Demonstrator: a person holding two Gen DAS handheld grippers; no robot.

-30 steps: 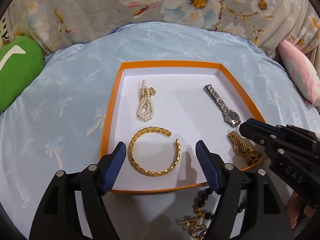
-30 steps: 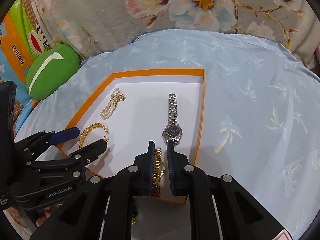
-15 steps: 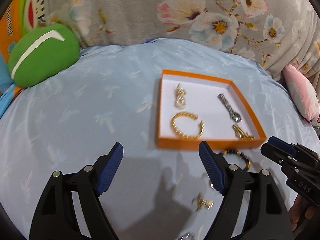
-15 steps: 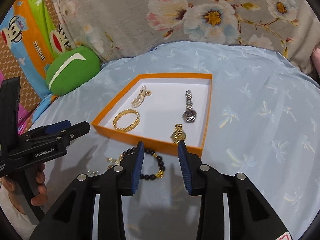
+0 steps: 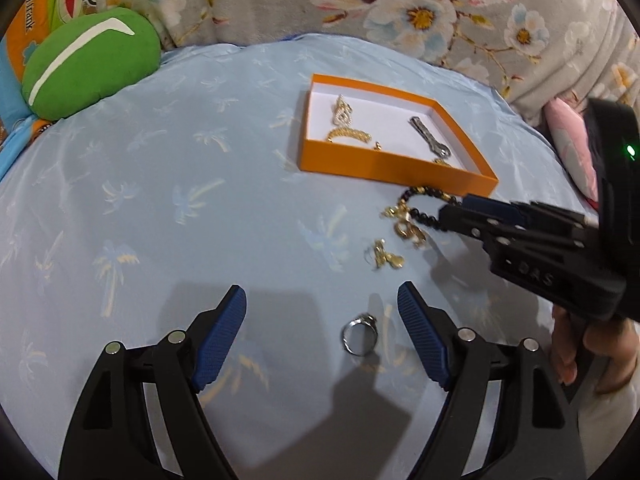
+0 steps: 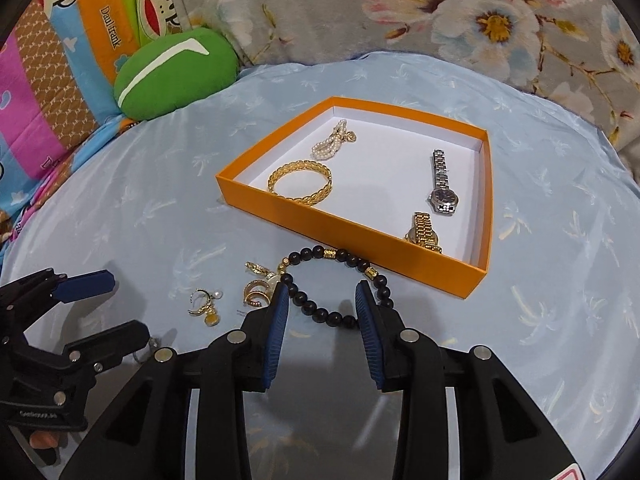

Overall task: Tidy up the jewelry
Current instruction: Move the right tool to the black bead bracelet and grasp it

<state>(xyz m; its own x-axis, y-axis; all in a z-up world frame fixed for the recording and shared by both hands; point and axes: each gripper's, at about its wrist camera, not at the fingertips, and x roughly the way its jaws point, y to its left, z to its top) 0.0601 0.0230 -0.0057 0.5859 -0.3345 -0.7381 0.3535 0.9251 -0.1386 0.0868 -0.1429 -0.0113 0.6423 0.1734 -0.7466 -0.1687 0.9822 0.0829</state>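
While parted, right gripper (image 6: pixel 322 300) maybe touching beads (image 6: pixel 336 276).

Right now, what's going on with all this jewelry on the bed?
A person holds a claw tool in each hand and is sorting jewelry into an orange box. A pearl bracelet, gold bangle, silver watch and gold watch lie inside. The open right claw straddles the black bead bracelet outside the box. The open left claw is near a silver ring. Gold earrings also wait.

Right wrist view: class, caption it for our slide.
Open right gripper over black bead bracelet beside orange tray holding four pieces.
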